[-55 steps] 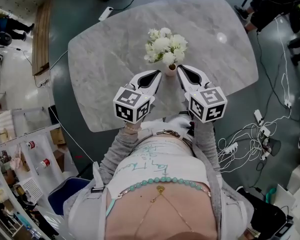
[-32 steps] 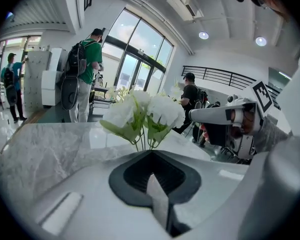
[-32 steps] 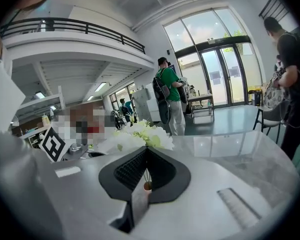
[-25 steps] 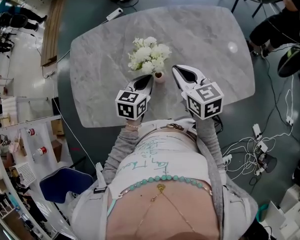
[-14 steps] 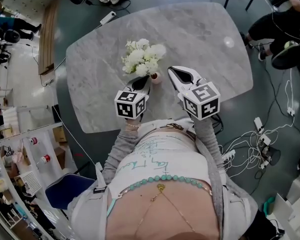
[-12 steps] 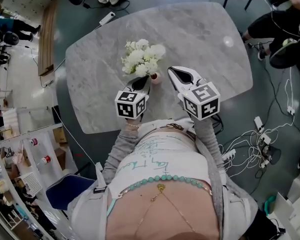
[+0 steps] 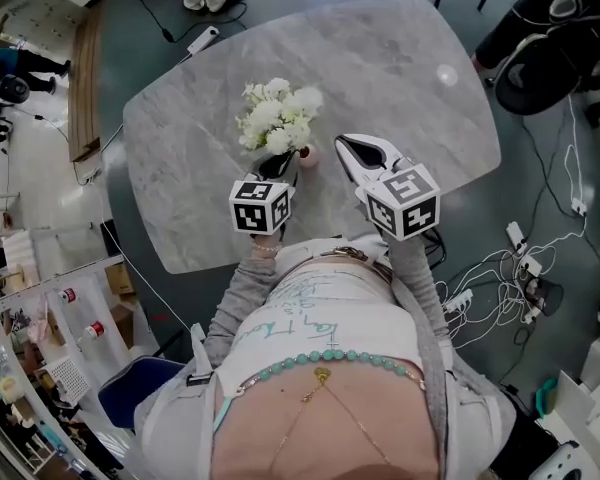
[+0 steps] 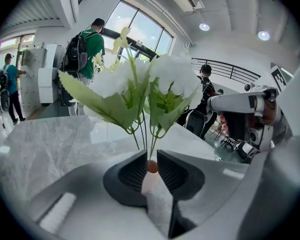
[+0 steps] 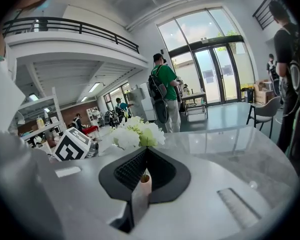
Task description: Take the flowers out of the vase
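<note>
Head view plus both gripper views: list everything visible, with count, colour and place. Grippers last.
table: 1, grey marble, middle of the head view.
vase: 1, pale pink, on the table towards the person's side.
flowers: 1 bunch, white with green leaves, stems in the vase.
power strips and cables: several, white and black, on the floor right of the table.
chair: 1, blue, on the floor at lower left.
bystander: 1, green top and dark backpack, background; others are further off.
torso: 1, light top with grey sleeves, bottom of the head view.
left gripper: 1, white with black pads, jaws closed on the vase neck.
right gripper: 1, same colours, just right of the vase, tips together, holding nothing.
</note>
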The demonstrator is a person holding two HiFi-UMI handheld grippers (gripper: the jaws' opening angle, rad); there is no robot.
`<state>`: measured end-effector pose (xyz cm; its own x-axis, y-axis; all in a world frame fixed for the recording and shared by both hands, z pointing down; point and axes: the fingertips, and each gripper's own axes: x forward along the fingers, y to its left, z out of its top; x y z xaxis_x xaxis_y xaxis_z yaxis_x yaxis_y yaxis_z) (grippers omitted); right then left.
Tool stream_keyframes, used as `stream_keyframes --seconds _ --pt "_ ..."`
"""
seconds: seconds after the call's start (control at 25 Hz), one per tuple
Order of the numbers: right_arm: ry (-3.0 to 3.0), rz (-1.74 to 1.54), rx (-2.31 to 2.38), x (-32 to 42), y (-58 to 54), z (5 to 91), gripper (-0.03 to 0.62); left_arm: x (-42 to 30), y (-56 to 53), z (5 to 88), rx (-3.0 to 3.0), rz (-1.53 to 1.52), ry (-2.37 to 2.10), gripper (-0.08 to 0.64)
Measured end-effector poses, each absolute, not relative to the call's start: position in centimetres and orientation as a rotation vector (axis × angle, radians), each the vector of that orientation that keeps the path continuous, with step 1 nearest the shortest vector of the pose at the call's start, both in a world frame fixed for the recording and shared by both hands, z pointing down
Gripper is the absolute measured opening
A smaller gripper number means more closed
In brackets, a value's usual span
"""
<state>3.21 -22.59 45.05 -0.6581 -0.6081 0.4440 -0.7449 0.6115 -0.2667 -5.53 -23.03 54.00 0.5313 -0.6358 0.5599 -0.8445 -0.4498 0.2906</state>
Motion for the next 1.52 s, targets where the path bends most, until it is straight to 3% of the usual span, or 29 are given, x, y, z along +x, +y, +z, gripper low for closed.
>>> stream_keyframes --seconds 0.28,0.68,1.32,1.52 --pt "-2.501 0.643 1.118 3.9 -22.3 45.5 0.028 -5.7 -23.8 54.7 2.202 0.513 -1.216 0.16" --pt "-2.452 0.675 1.169 5.1 -21.8 46.4 0.028 -5.3 -25.4 55.1 2.238 0.48 -1.186 0.198" --pt "-2.396 0.69 1.235 7.5 -20.8 46.9 0.028 -3.6 -27.2 55.1 2.303 0.436 -1.219 0.192" --pt "-2.387 0.688 1.245 7.7 -20.6 46.9 0.028 -3.9 -27.4 54.8 2.32 0.439 -1.227 0.092"
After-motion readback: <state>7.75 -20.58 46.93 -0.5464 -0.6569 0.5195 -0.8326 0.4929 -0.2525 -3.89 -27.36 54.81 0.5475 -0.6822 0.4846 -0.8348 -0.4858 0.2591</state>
